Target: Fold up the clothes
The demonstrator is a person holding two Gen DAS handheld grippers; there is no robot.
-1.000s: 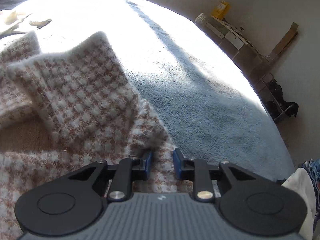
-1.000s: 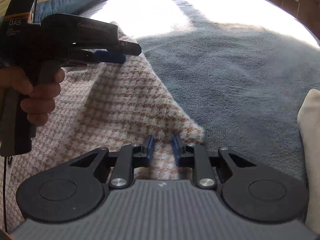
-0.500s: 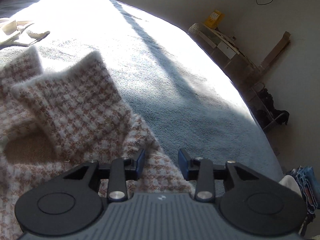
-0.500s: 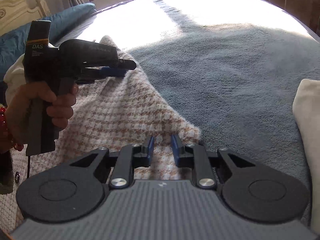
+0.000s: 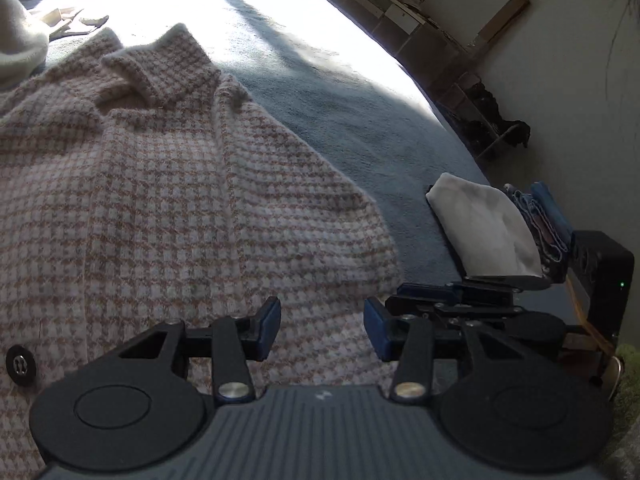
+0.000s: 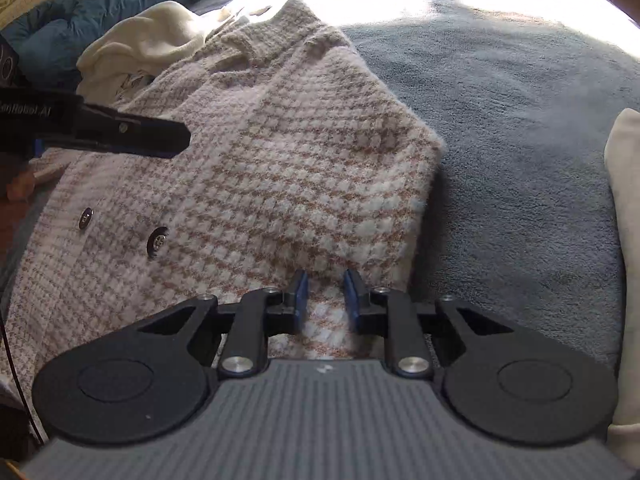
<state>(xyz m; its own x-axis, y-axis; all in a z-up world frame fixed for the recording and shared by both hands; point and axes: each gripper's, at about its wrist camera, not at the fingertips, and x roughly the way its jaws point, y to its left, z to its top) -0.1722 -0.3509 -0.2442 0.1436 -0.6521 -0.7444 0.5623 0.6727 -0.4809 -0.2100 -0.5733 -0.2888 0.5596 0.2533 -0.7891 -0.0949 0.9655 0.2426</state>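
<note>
A cream-and-tan houndstooth jacket (image 5: 168,200) lies spread on the grey-blue bed cover (image 5: 360,120), collar at the far end. In the right wrist view the jacket (image 6: 312,168) has its right side folded over, and two dark buttons (image 6: 157,241) show. My left gripper (image 5: 322,326) hovers above the near part of the jacket; its jaws are opening and nothing is between them. It also enters the right wrist view as the left gripper (image 6: 172,140) from the left. My right gripper (image 6: 325,300) is shut on the jacket's near edge, with fabric between its pads.
A folded white cloth (image 5: 480,228) and a stack of blue clothes (image 5: 548,216) lie to the right of the jacket. A cream garment (image 6: 152,48) is bunched beyond the collar, by a blue pillow (image 6: 100,24). Shelves (image 5: 460,80) stand along the wall.
My left gripper opened and drew back from the collar end toward the near hem. The jacket's side now lies folded flat. The right gripper shifted a little, keeping its hold.
</note>
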